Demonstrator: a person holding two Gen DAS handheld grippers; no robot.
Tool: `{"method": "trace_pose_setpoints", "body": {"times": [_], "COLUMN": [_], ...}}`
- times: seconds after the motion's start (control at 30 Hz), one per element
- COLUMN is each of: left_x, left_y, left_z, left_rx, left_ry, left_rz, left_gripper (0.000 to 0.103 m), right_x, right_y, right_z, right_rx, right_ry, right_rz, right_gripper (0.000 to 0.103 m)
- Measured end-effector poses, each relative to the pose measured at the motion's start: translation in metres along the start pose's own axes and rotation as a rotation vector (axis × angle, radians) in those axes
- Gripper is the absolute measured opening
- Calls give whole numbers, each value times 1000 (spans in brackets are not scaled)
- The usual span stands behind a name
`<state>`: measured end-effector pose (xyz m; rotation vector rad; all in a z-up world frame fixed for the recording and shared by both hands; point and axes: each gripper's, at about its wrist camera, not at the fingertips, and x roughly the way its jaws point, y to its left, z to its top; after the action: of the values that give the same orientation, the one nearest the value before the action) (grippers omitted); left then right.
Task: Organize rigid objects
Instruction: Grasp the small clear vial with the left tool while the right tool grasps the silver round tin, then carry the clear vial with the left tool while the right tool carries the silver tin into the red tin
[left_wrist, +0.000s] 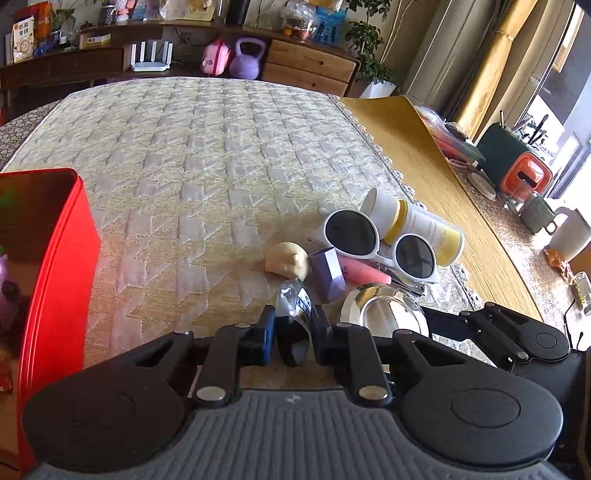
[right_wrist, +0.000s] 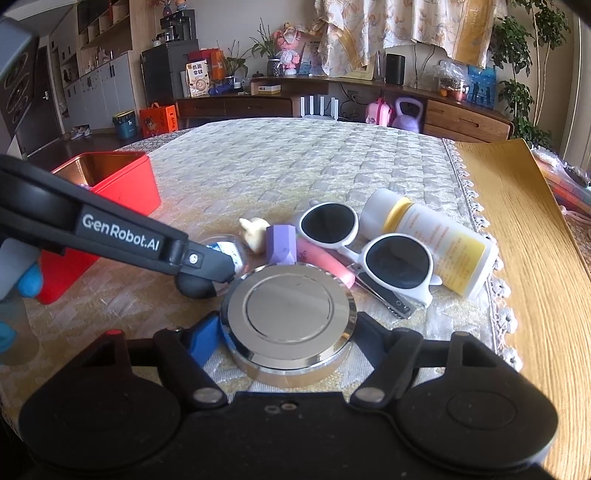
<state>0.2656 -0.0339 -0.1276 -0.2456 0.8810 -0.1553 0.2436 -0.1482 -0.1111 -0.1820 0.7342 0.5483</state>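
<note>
**Sorting barely begun: one grip made, pile still out**

The quilted surface (right_wrist: 295, 166) carries everything. The biggest item, the red tin (right_wrist: 110, 192), stands open near its left edge; the part of its inside that shows looks bare in the right wrist view, though a pink-purple shape low at the left of the left wrist view may be a reflection or a thing inside, I cannot tell which. So little, if anything, looks stowed.

The rest sits clustered toward the near right edge: a white bottle with a yellow band (right_wrist: 432, 243) lying on its side, white sunglasses (right_wrist: 365, 247) leaning against it, a round metal case (right_wrist: 291, 314), a pink tube (right_wrist: 325, 264), nail clippers (right_wrist: 384, 295), a purple faceted block (right_wrist: 281, 245) and a small cream figurine (right_wrist: 255, 230).

The left gripper (left_wrist: 293, 325) has its fingers nearly closed, pressing a small glossy black-and-clear object (left_wrist: 293, 317). The right gripper (right_wrist: 288, 328) straddles the metal case with fingers wide; whether they touch it is unclear.
</note>
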Motion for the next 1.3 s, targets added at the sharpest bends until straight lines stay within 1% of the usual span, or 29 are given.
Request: {"method": "trace_pose_setpoints", "body": {"times": [0.2, 0.3, 0.6, 0.8, 1.3], "left_x": [-1, -4, -22, -48, -120], "left_y": [-7, -10, -7, -1, 29], "left_z": [-1, -2, -6, -12, -20], "left_rx": [35, 53, 56, 49, 23], "left_ry": [-11, -15, -26, -59, -122], "left_rz": [12, 17, 43, 55, 99], "left_gripper": [18, 16, 15, 15, 15], "right_x": [-2, -5, -31, -49, -85], "right_y": [1, 1, 9, 26, 86], "right_z": [-1, -2, -3, 2, 24], "right_rx": [15, 30, 74, 73, -14], "right_ry": [0, 6, -5, -12, -65], "right_rz": [-11, -30, -41, -20, 42], "right_gripper": [76, 76, 76, 76, 76]}}
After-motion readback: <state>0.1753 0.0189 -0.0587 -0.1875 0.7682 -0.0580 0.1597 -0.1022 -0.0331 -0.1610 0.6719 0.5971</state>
